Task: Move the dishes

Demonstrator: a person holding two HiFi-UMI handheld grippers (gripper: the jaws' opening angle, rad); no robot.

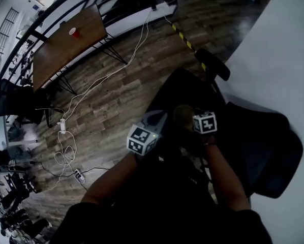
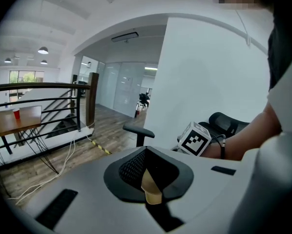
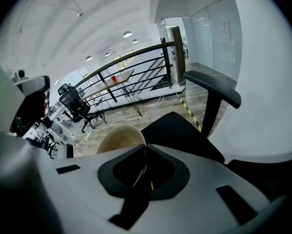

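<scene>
Jaws tight: right gripper (image 3: 144, 165) on bowl (image 3: 118, 139) rim; left gripper (image 2: 147, 156) on tan sliver (image 2: 151, 189)

Held close together, left tool (image 2: 148, 175) pinches a tan piece (image 2: 151, 189), right tool (image 3: 145, 172) a bowl (image 3: 117, 141).

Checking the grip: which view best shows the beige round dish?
The right gripper view: the beige round dish sits close, its rim clamped in the right gripper. In the head view the dish is a dim disc; the left gripper view shows only a tan piece in its jaws.

Office, swivel chair (image 3: 185, 133), wooden desk (image 1: 65, 42), glass partitions (image 2: 121, 89)
</scene>
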